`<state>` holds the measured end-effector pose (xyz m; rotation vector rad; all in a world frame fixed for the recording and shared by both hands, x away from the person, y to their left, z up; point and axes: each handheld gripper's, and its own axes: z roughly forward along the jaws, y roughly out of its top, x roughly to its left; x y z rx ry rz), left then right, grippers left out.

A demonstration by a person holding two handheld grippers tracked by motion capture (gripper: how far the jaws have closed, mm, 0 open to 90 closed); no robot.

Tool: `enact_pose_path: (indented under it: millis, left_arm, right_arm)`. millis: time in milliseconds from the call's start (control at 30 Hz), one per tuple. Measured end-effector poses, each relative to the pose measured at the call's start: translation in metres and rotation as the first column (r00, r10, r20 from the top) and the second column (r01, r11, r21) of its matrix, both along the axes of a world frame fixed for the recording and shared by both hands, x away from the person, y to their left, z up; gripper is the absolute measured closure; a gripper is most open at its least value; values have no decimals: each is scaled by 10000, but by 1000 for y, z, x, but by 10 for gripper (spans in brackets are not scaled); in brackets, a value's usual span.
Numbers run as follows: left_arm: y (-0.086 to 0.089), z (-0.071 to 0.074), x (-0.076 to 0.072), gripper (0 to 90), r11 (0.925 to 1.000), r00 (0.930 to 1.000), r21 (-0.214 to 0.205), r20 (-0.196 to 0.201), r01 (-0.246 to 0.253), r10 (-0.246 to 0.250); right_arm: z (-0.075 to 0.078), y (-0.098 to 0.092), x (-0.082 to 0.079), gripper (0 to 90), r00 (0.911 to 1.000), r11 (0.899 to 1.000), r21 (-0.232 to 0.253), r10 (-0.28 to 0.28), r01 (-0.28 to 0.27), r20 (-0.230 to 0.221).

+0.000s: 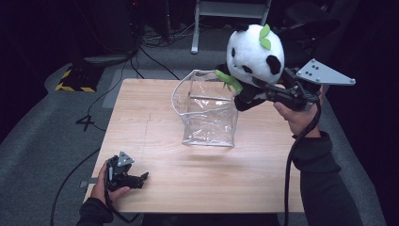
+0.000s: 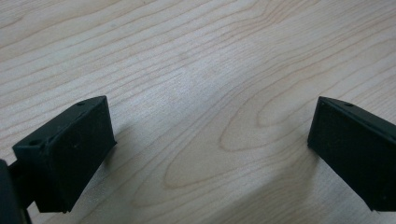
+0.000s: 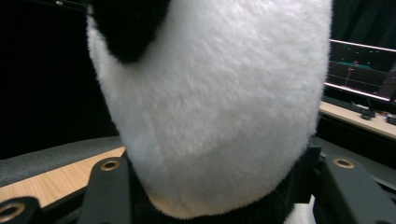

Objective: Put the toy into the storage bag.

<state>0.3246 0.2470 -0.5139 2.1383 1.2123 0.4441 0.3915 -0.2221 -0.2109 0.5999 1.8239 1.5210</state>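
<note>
My right hand-held gripper [image 1: 263, 92] is clamped on the black-and-white plush panda with green leaves [image 1: 254, 56], holding it up in the air just above the right rim of the clear soft plastic bag [image 1: 207, 113]. That bag stands open at mid light-wood worktop [image 1: 197, 174]. My left hand-held gripper [image 1: 141, 179] rests well apart from the bag at the near left, jaws wide, nothing between them.

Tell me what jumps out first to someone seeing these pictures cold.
The plush panda, white and black with green leaves, stands out: the right gripper is clamped on it in the air above the far right of the wooden table. Just left of it stands a clear plastic bag, mouth open. The left gripper rests open at the near left corner.
</note>
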Motion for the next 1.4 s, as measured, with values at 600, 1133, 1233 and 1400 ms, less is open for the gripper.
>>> enact_pose_path:
  millis: [600,1133,1233,1400]
  left_arm:
    - [0,0,0,5,10000,10000,20,-36,19,-19]
    - [0,0,0,5,10000,10000,7,-39,21,-21]
    - [0,0,0,5,10000,10000,3,-41,20,-20]
    - [0,1,0,5,10000,10000,14,-71,58,-58]
  right_arm:
    - [-16,57,29,437,9976,9987,-232,450,-462,-519]
    - [-33,72,50,433,9946,9985,-394,339,-380,-976]
    - [-35,72,53,432,9938,9986,-334,373,-410,-1043]
    - [-36,70,55,430,9935,9994,-174,279,-300,-1106]
